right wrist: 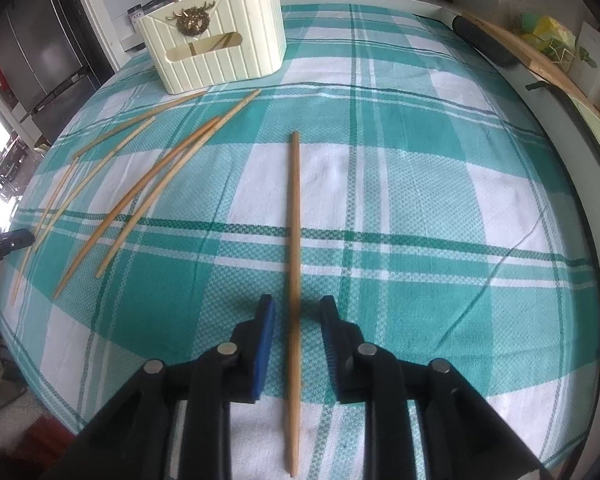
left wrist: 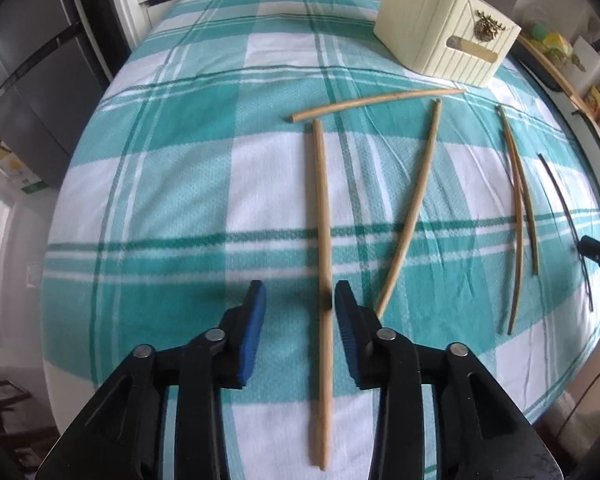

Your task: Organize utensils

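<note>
With both grippers' fingers spread around loose wooden chopsticks, little is judged stowed in the ribbed cream basket at eleven o'clock.

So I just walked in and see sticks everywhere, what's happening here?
A person with a gripper in each hand is tidying chopsticks on a checked tablecloth. The left gripper is open around one chopstick, and the right gripper is open around another. Neither is lifted yet. More chopsticks lie loose near the cream holder.
</note>
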